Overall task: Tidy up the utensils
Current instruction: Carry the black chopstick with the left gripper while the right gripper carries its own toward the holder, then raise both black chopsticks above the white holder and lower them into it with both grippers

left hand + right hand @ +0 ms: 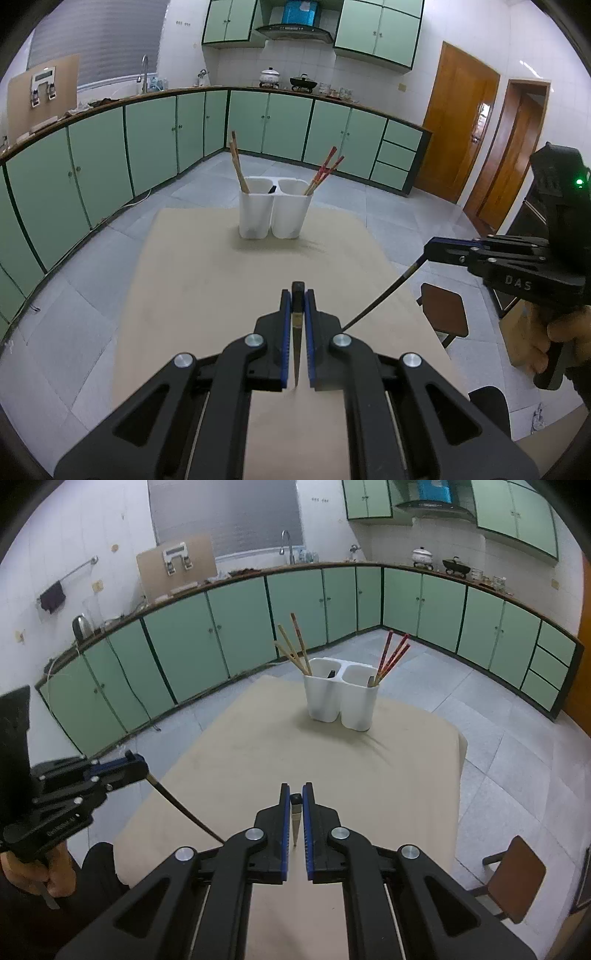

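From the left wrist, the left gripper has its blue-padded fingers pinching a dark, slim chopstick that runs lengthwise between them, its blunt end poking out ahead, probably held so for dropping into a cup. Near the far edge of the beige tabletop stands the white plastic two-cup utensil holder, tan wooden chopsticks leaning in its left cup, red ones in its right. Off the right edge, the right gripper clamps another dark chopstick, slanting down.

From the right wrist, the right gripper's fingers pinch that chopstick end-on. The holder waits at the far side; the left gripper hovers beyond the tabletop's left edge with its stick. Both sticks look ready for sorting.
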Demonstrator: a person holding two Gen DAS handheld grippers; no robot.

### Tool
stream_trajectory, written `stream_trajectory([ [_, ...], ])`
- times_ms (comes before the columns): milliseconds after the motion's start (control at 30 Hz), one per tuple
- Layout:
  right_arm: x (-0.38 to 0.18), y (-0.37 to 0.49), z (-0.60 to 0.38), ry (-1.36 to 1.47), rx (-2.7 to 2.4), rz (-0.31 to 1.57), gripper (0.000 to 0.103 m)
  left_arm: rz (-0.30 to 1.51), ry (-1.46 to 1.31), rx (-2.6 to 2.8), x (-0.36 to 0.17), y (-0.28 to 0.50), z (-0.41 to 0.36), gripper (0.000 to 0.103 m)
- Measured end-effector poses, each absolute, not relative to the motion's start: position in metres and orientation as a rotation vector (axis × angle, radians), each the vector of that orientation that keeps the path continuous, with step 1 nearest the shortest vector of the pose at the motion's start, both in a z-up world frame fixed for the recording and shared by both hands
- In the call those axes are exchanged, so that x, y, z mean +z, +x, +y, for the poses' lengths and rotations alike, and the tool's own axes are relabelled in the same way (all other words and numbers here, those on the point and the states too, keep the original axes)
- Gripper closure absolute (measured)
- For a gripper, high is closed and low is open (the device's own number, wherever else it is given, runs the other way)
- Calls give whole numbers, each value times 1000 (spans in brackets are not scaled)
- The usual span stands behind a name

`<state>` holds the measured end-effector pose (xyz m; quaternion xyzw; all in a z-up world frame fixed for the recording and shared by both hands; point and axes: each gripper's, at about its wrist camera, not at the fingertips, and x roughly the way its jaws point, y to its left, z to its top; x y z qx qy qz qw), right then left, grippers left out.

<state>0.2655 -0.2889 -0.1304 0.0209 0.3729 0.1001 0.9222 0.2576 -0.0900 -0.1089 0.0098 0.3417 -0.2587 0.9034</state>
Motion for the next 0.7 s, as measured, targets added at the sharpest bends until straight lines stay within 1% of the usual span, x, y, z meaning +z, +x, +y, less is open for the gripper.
stream_trajectory([
  [467, -101, 279, -284, -16, 220, 787, 97, 666, 64, -557, -80, 265, -99, 97],
  [700, -70, 289, -291, -31, 212, 770, 97, 671, 59, -587, -65, 280, -103, 97],
])
